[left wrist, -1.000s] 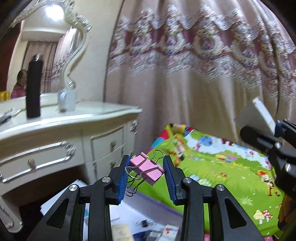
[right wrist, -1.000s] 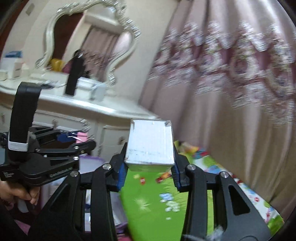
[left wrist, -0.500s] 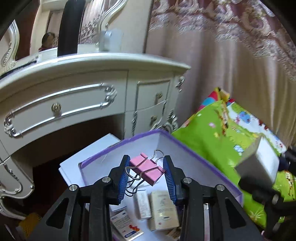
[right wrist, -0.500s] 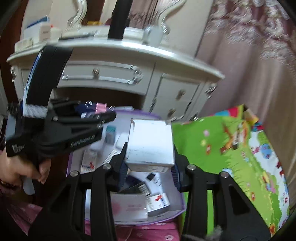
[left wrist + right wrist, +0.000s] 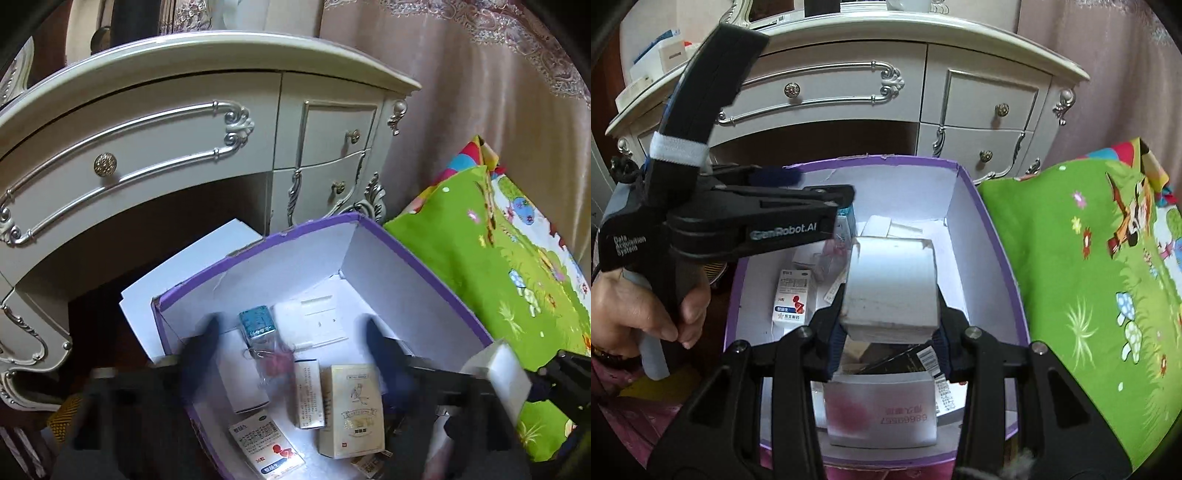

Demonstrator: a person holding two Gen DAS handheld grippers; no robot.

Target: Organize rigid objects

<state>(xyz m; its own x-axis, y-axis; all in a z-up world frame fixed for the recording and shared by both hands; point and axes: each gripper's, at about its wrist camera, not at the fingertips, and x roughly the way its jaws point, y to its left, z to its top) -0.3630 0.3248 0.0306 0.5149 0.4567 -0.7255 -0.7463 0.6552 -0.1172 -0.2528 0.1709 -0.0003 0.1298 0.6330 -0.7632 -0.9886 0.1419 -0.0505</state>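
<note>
Hanging over the purple box [image 5: 988,218], your right claw [image 5: 888,334] stays out of the text's motion: it is clamped on the white carton [image 5: 892,284], whose long axis points away from you toward the dresser [image 5: 979,96]. Your left claw [image 5: 288,347] is opening, blurred, with the pink binder clip [image 5: 275,365] loose between its fingers above the box floor.

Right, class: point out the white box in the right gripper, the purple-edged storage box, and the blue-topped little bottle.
white box [image 5: 892,288], right wrist view, on its top face.
purple-edged storage box [image 5: 993,236], right wrist view, on its right rim.
blue-topped little bottle [image 5: 256,321], left wrist view, on its blue top.
</note>
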